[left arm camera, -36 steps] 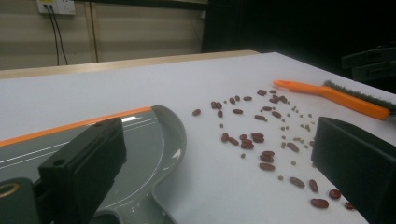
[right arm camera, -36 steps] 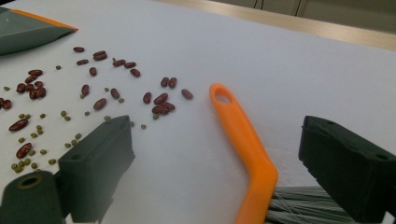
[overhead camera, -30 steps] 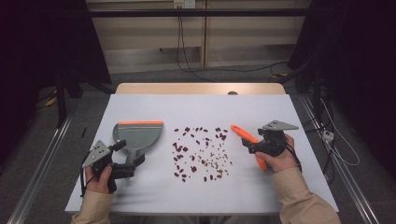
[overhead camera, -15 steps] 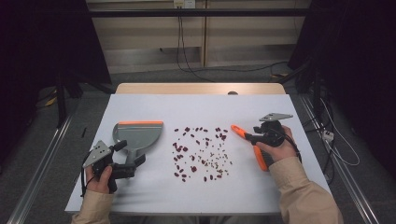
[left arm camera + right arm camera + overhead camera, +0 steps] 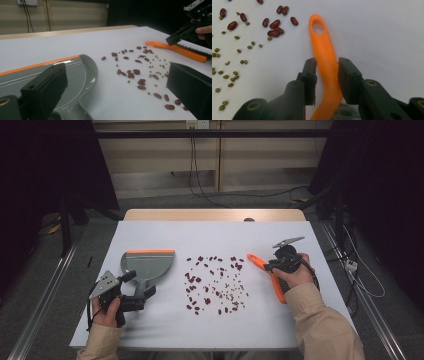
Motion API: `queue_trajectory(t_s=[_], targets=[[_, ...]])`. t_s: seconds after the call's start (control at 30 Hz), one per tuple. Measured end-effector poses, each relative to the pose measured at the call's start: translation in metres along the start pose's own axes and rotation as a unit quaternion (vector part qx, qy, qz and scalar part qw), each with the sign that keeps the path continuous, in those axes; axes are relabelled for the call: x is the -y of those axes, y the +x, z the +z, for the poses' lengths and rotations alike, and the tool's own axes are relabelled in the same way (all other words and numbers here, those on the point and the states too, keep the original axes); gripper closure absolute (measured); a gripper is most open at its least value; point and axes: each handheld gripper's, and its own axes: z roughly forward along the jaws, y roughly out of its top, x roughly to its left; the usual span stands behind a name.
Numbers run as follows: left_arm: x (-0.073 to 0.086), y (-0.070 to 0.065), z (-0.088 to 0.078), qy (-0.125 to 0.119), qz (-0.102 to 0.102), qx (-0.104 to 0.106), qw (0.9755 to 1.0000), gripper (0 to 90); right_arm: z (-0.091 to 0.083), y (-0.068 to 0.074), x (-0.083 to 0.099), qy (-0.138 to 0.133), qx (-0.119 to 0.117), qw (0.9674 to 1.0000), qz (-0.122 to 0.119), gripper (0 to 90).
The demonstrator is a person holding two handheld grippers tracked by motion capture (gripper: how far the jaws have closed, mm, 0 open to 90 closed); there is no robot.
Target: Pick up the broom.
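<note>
Clamping the orange brush handle [image 5: 325,60], the right gripper [image 5: 327,75] needed a firm, centred hold; the left gripper [image 5: 120,85] gaped wide.

The high view looked forward and down from above the counter [image 5: 210,232]. The left tool [image 5: 131,292] view sat low and close, facing toward 2 o'clock across the beans [image 5: 135,72]. The right tool [image 5: 325,77] view looked closely down the orange brush [image 5: 325,55]. All 3 shared beans and brush.
</note>
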Motion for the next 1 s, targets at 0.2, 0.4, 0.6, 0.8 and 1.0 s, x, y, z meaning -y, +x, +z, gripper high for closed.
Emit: queue_trajectory(t_s=[0.2, 0.4, 0.6, 0.8, 1.0], targets=[[0.001, 0.0, 0.001, 0.003, 0.001, 0.001, 1.0, 3.0, 0.005, -0.004, -0.004, 0.012, -0.014, 0.9998, -0.002, 75.8], [0.001, 0.0, 0.001, 0.004, 0.001, 0.0, 1.0, 3.0, 0.017, -0.001, -0.008, 0.059, -0.016, 0.9979, -0.022, 62.9], [0.001, -0.001, 0.001, 0.005, 0.003, 0.0, 1.0, 3.0, 0.02, -0.006, -0.007, 0.062, -0.023, 0.9977, -0.016, 68.4], [0.001, 0.0, 0.001, 0.005, 0.002, -0.002, 1.0, 3.1, 0.02, -0.005, -0.007, 0.062, -0.022, 0.9978, -0.012, 69.1], [0.0, 0.0, 0.001, 0.004, 0.005, -0.004, 1.0, 3.0, 0.014, -0.003, -0.008, 0.044, -0.02, 0.9988, -0.002, 71.2]])
